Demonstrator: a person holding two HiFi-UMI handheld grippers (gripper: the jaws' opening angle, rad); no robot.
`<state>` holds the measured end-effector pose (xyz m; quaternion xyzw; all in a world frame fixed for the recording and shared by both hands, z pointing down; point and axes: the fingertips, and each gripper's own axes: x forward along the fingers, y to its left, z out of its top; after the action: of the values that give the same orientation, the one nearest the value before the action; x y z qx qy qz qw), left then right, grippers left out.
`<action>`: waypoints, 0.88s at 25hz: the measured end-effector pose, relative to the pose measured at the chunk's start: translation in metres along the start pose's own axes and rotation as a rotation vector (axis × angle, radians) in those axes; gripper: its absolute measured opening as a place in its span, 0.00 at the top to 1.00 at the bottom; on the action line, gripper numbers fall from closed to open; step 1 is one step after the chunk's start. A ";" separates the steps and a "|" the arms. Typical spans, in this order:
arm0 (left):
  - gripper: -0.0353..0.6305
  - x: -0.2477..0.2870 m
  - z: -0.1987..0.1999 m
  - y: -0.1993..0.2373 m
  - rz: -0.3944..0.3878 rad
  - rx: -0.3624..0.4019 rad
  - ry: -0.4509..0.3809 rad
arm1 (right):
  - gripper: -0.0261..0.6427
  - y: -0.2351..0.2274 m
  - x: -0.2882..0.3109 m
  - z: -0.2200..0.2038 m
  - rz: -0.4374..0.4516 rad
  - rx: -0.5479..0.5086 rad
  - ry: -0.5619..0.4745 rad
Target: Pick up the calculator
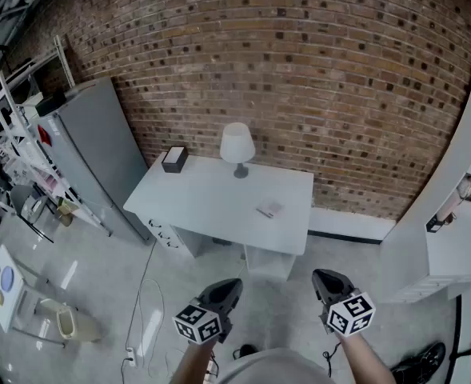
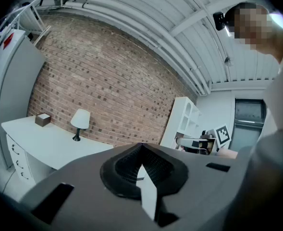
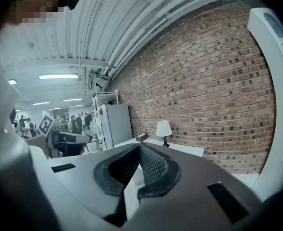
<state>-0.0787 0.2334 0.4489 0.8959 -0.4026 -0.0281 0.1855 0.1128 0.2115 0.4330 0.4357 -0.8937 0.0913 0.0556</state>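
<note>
You are holding both tools out in front of you over the floor, well short of the white worktop (image 1: 219, 206), and neither is touching anything on it. Your left tool (image 1: 229, 285) is showing closed in its own view (image 2: 141, 150), its two ribbed pads meeting at the tips with nothing sitting between them. Your right tool (image 1: 327, 278) is looking the same in the right gripper view (image 3: 137, 148): the jaws are standing together at the tips and gripping nothing.

The calculator (image 1: 269, 209) is lying flat on the worktop, to the right of the white lamp (image 1: 237, 146) and nearer to you than the lamp is, well apart from both tools. It is too small in the head view for you to make out any keys, and neither gripper view is showing it clearly.

A small dark box (image 1: 174, 159) is sitting on the worktop to the left of the lamp. A tall grey refrigerator (image 1: 91, 154) is standing farther to the left of the lamp, off the worktop. The brick wall (image 1: 299, 70) is rising right behind the lamp, and a white shelf unit (image 1: 459, 214) is standing well to the lamp's right
</note>
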 end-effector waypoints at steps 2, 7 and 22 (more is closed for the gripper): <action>0.93 -0.001 0.001 -0.001 -0.003 0.001 -0.001 | 0.94 0.000 0.000 -0.001 0.002 -0.002 -0.002; 0.93 -0.001 -0.001 -0.002 -0.005 0.000 0.000 | 0.94 0.002 0.000 -0.002 0.009 -0.007 -0.006; 0.93 -0.004 -0.003 0.001 -0.007 0.015 0.019 | 0.94 0.012 0.006 -0.003 0.009 0.037 -0.013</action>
<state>-0.0816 0.2367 0.4518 0.8989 -0.3980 -0.0169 0.1823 0.1000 0.2146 0.4355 0.4331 -0.8942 0.1052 0.0414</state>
